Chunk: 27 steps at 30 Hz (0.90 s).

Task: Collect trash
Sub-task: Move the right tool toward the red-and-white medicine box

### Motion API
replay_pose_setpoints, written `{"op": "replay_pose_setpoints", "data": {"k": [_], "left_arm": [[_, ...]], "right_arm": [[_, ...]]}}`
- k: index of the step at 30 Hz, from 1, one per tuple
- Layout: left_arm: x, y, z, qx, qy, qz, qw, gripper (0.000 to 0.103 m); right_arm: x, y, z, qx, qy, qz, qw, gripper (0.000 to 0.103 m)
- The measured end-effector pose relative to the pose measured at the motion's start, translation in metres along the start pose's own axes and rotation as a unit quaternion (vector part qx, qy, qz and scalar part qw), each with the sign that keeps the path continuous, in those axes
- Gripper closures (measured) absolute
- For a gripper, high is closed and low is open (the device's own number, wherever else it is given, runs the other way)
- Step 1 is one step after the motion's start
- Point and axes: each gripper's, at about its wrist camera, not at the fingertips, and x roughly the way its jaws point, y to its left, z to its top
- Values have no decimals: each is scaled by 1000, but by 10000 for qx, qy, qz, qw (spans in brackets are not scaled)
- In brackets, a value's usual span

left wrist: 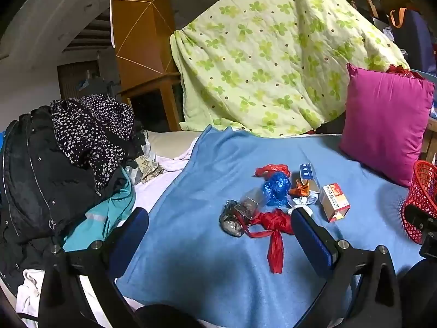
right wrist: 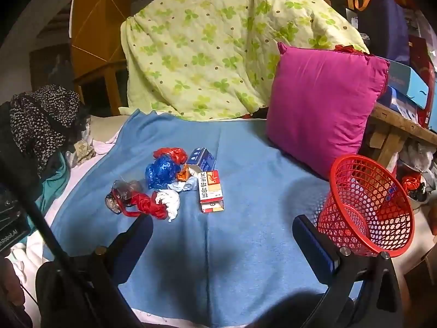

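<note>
1. Blue blanket (right wrist: 245, 246) covers a bed, and a small heap of trash lies on it.
2. Trash heap: a red plastic bag (left wrist: 273, 222), a crumpled blue bag (right wrist: 161, 172), a clear wrapper (left wrist: 240, 210), a white tissue wad (right wrist: 169, 201) and a red-and-white carton (right wrist: 211, 191).
3. Red mesh basket (right wrist: 368, 205) sits tilted at three o'clock from the heap, well apart from it.
4. Left gripper (left wrist: 218, 235) hovers with fingers spread wide, holding nothing; the heap lies just beyond its tips.
5. Right gripper (right wrist: 221, 237) is likewise spread wide and empty; the heap is at eleven o'clock, the basket just beside its right finger.
6. Magenta pillow (right wrist: 322, 104) leans at the blanket's far edge, at one o'clock from the heap.
</note>
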Motion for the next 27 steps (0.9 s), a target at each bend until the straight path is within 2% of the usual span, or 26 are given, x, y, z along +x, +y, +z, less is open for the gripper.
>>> {"op": "replay_pose_setpoints", "data": {"k": [18,22,27], "left_arm": [[14,4,-8,-13,164,-22,9999,0],[21,4,-10,-17,217,-24,9998,0],[29,6,-13,-37,287,8,9996,0]], "right_arm": [[10,-1,0,85,99,-47,9999,0],[16,-1,3,161,297,-46,9994,0],[23,1,7,183,257,-69,9995,0]]}}
